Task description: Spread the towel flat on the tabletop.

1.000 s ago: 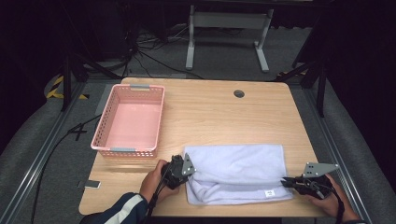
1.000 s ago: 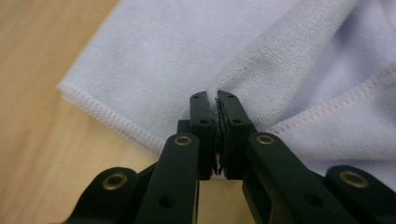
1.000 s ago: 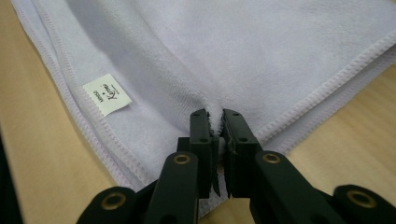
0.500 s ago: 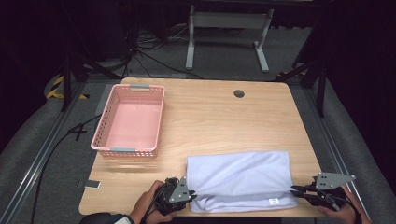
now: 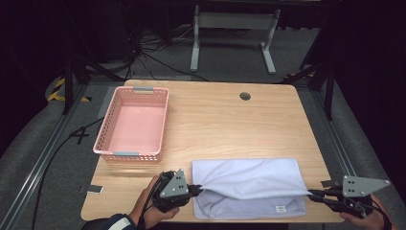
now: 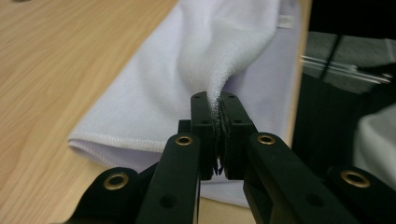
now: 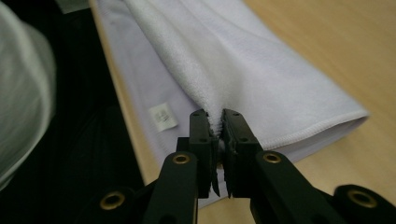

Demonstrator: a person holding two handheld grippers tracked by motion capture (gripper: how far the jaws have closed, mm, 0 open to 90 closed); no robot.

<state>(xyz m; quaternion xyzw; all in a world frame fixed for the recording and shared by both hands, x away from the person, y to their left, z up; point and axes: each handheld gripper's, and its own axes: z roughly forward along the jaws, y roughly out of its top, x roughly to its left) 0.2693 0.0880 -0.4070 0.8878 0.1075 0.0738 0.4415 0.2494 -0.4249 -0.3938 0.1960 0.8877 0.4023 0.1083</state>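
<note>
A pale lilac folded terry towel [image 5: 249,187] lies flat on the light wooden table [image 5: 225,120], along the table's near edge, with a pink perforated plastic basket [image 5: 132,122] well apart from it, toward the far left of the towel. A small white label [image 5: 280,208] sits on the towel's near right part, close to the table edge.

The left gripper [image 5: 195,190], held in a hand [image 5: 148,208] with a dark sleeve, sits just off the towel's left end. Its black jaws are clamped tight on a pinch of the towel's upper layer; in the left gripper view [image 6: 217,109] the cloth rises from between the pads [image 6: 201,116] as a narrow ridge that widens away from the jaws, while the lower layer with its stitched hem stays flat on the table below.

The right gripper [image 5: 313,194] is just off the towel's right end, beyond the table's near right corner. Its jaws are likewise clenched on the upper layer: in the right gripper view [image 7: 216,122] a fold of towel is squeezed between the pads [image 7: 232,125], and the white label [image 7: 162,115] lies on the lower layer just left of the jaws.

Between the two grips the top layer is pulled into a taut fold running the length of the towel, lifted slightly off the layer beneath.
</note>
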